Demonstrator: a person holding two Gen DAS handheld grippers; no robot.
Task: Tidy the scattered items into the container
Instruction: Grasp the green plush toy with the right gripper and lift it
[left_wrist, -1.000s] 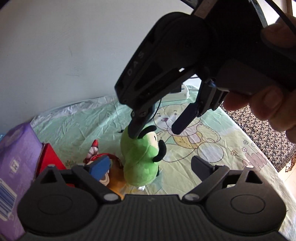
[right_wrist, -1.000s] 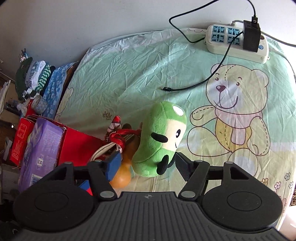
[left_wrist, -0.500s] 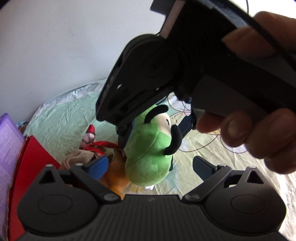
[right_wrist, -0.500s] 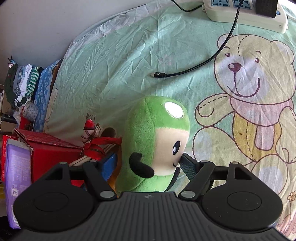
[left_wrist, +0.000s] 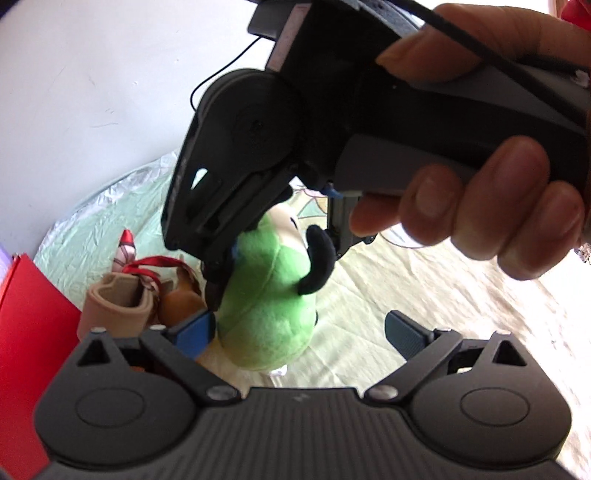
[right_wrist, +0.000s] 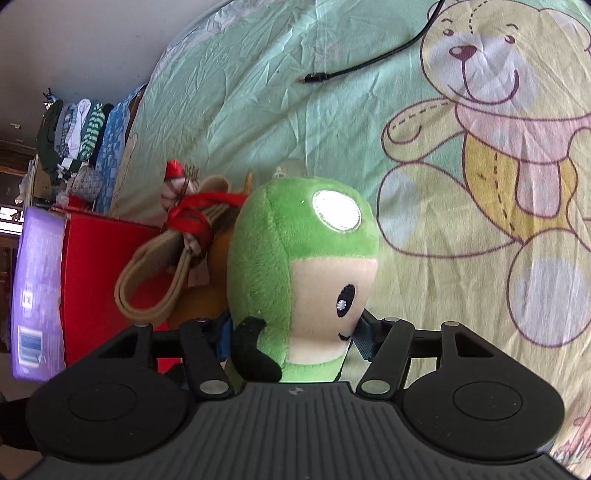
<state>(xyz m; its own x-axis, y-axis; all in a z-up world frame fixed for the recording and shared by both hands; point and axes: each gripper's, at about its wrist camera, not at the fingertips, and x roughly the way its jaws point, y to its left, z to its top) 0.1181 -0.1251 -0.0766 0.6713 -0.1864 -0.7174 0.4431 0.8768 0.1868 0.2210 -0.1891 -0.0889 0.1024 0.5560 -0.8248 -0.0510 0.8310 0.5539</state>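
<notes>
In the left wrist view the left gripper (left_wrist: 299, 332) stands apart, its left pad beside the green plush toy (left_wrist: 269, 310), the red container (left_wrist: 33, 332) at the left edge and bare sheet (left_wrist: 443, 295) to the right. The hand (left_wrist: 480, 206) tilts the right gripper (left_wrist: 273, 254) steeply down onto the toy. In the right wrist view the right gripper (right_wrist: 291, 336) has just been closing, both pads now against the toy (right_wrist: 295, 258), which stands on the sheet just beside the red container (right_wrist: 99, 280) and tan strap (right_wrist: 155, 280).
</notes>
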